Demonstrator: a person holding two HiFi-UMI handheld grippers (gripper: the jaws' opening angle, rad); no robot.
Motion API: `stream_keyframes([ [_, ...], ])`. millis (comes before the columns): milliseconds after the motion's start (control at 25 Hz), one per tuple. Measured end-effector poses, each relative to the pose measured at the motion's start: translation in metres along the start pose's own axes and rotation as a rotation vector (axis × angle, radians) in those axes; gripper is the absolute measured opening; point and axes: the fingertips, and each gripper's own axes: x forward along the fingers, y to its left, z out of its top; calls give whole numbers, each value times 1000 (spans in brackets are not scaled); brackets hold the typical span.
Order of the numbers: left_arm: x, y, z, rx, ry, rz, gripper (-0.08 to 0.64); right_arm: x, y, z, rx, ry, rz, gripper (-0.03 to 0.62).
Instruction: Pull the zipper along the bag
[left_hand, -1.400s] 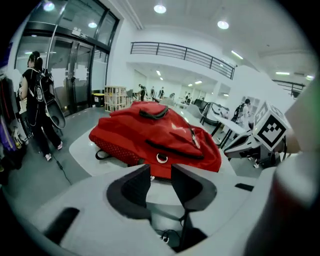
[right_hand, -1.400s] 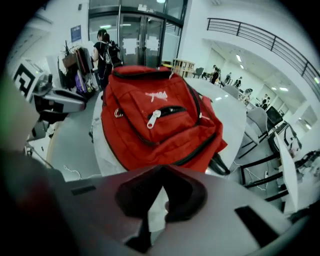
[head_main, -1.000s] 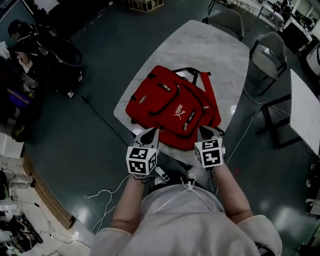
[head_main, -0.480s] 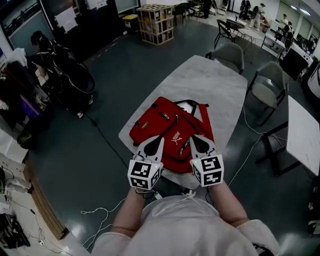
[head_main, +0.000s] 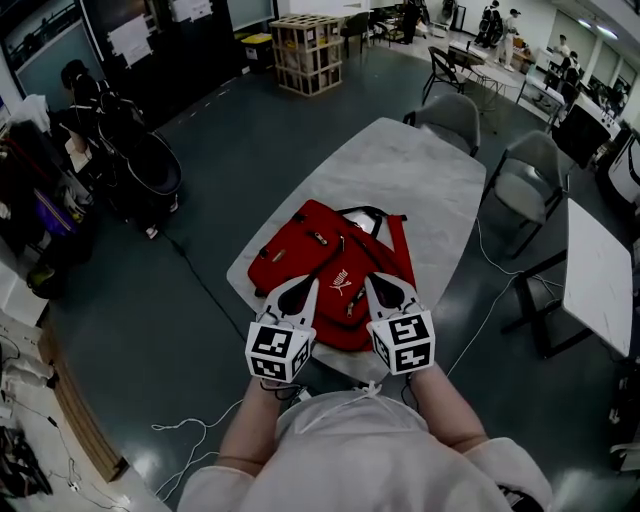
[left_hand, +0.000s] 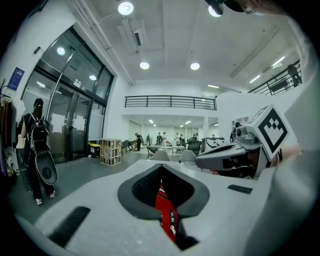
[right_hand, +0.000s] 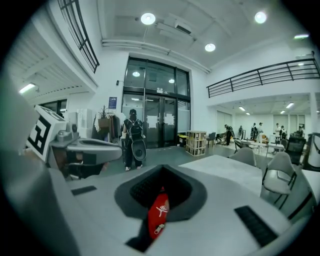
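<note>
A soft red backpack (head_main: 330, 262), judged best taken by a small zipper pull (right_hand: 158, 229), is seen beneath the closed, empty left gripper (head_main: 311, 283) and right gripper (head_main: 369, 281).

Left claw (head_main: 305, 286) and right claw (head_main: 374, 284) hover over red bag (head_main: 318, 250).

Dim head view; bright ceiling lamps (left_hand: 125, 7), fisheye distortion, black corners elsewhere.
</note>
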Motion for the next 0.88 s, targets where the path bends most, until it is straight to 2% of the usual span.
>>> stream_keyframes([
  [320,-1,5,-1,12,-12,13,20,4,3,-1,-22,3,-1,26],
  [520,-3,9,3,8,-7,16,20,0,9,13,6,-17,15,26],
  [880,-4,13,16,-49,-44,-16,20,6,19,18,-18,-10,24,26],
])
